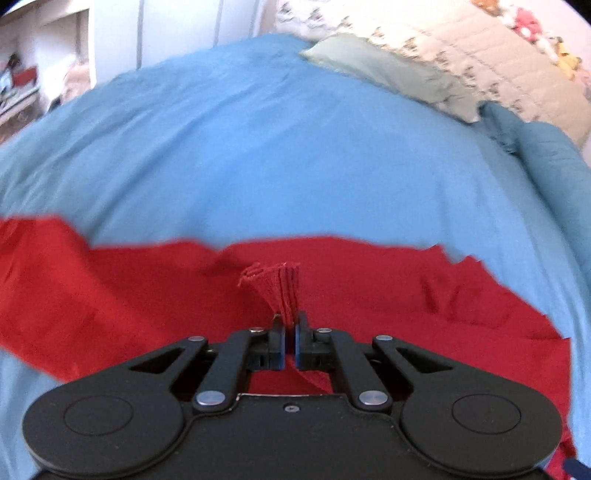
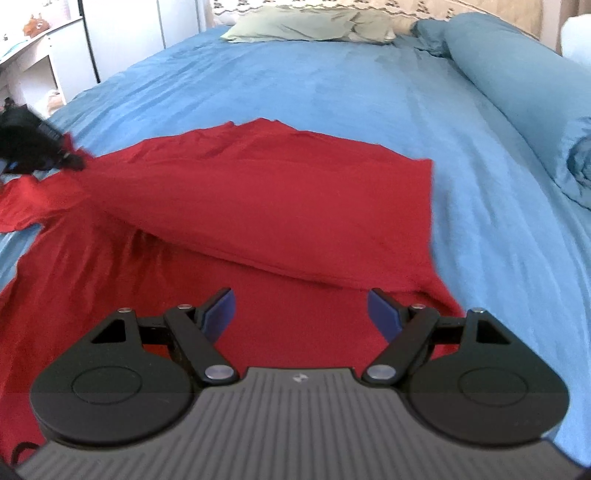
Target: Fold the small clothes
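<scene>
While the left gripper [image 1: 290, 325] sat clamped on a bunched edge of the red garment [image 1: 369, 295], its 2 jaws were pressed nearly together with a fan of pleated red cloth sticking up past the tips. Right gripper [image 2: 301, 306] hung just above the same red garment [image 2: 258, 199], jaws spread wide, blue pads [image 2: 384, 314] bare, nothing between them. Garment lay on the blue bedsheet [image 2: 332, 92], near half flat under the right gripper, 1 layer doubled over beyond it with a raised fold line running across. At the far left of the right wrist view the left gripper [image 2: 75, 160] pulled a corner of the cloth taut off the sheet. Sleeve-like flap trailed left below that. Past the garment, open blue sheet, wrinkled. Rolled blue duvet [image 2: 517, 96] lay along the right side of the bed, well apart from the garment. Pale green pillow [image 2: 295, 27] at the head end, patterned beige quilt [image 1: 480, 48] behind it. White shelves [image 1: 44, 66] and white desk [image 2: 37, 55] stood off the left side, contents blurred. Left view was motion-smeared.
</scene>
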